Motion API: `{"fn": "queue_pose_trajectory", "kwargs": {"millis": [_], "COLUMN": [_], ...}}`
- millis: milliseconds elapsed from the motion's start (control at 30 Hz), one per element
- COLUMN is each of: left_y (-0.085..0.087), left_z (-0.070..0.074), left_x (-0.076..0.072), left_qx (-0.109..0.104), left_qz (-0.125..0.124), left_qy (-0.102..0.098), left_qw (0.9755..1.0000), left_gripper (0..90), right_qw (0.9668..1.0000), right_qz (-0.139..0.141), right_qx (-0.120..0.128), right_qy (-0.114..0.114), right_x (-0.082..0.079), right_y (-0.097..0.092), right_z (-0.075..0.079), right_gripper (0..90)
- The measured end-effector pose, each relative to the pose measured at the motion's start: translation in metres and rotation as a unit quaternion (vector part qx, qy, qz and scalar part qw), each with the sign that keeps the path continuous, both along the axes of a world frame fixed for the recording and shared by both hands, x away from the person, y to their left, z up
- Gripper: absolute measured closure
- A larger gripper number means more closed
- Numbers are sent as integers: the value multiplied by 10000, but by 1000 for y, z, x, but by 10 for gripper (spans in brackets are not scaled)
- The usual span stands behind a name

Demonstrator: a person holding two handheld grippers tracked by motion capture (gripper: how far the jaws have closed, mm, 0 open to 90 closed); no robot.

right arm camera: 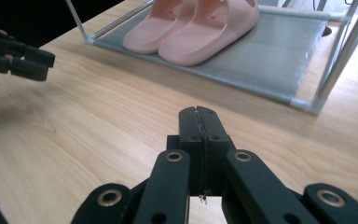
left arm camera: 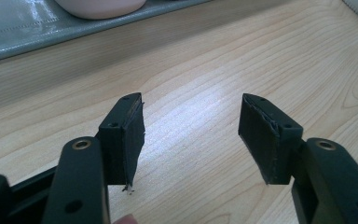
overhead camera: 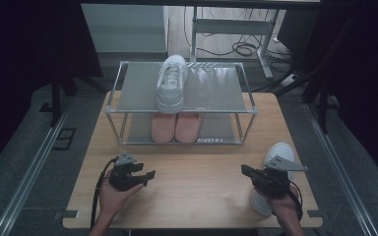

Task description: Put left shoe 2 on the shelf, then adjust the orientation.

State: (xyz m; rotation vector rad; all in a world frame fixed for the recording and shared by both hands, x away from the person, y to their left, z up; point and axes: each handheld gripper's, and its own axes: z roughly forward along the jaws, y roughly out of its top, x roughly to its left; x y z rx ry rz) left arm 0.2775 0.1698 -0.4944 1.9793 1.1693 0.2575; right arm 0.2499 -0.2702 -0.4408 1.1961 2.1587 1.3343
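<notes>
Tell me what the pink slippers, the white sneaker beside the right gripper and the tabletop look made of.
Pink slippers: probably moulded foam or rubber, smooth, matte, seamless. White sneaker: seemingly leather or synthetic, too small to tell. Tabletop: light wood or wood-look laminate, visible grain, slight sheen.

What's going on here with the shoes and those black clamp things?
A person holds a clamp-like gripper in each hand over a wooden table. The left gripper is open and the right gripper is shut; neither holds anything. One white sneaker sits on the rack, another white sneaker lies beside the right hand.
</notes>
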Motion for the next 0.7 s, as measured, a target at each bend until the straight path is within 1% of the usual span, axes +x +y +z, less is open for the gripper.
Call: {"fn": "queue_pose_trajectory", "kwargs": {"millis": [33, 67, 133, 167, 233, 267, 300, 333, 400, 600, 700], "left_y": [0, 0, 0, 0, 0, -2, -2, -2, -4, -3, -2], "left_z": [0, 0, 0, 0, 0, -1, -1, -2, -2, -1, -1], "left_x": [0, 0, 0, 1, 2, 3, 3, 3, 4, 3, 4], "left_qx": [0, -3, -2, -2, 4, 13, 13, 16, 25, 4, 4], "left_qz": [0, 3, 6, 11, 5, -4, -4, -18, -51, -47, -31], "left_qy": [0, -6, -3, -2, 11, 31, 31, 36, 38, 24, 25], "left_qw": [10000, 10000, 10000, 10000, 10000, 10000, 10000, 10000, 10000, 10000, 10000], "left_gripper": [404, 404, 404, 404, 404, 404, 404, 404, 403, 403, 403], "right_qw": [10000, 10000, 10000, 10000, 9999, 9999, 9999, 9999, 9999, 9996, 9994], "right_qz": [0, -36, -47, -75, -92, -98, -98, -85, -82, -179, -181], "right_qx": [0, 22, 31, 23, 42, 0, 0, -70, -131, -216, -263], "right_qy": [0, 2, -2, -38, -54, -64, -64, -49, 2, 95, 116], "right_x": [0, -5, -8, -12, -14, -18, -18, -22, -25, -34, -37], "right_y": [0, -3, -5, -7, -8, -9, -9, -9, -9, -13, -13], "right_z": [0, -2, -2, -2, -1, -2, -2, -5, -8, -17, -19], "right_gripper": [898, 898, 898, 898, 898, 898, 898, 898, 898, 898, 899]}}
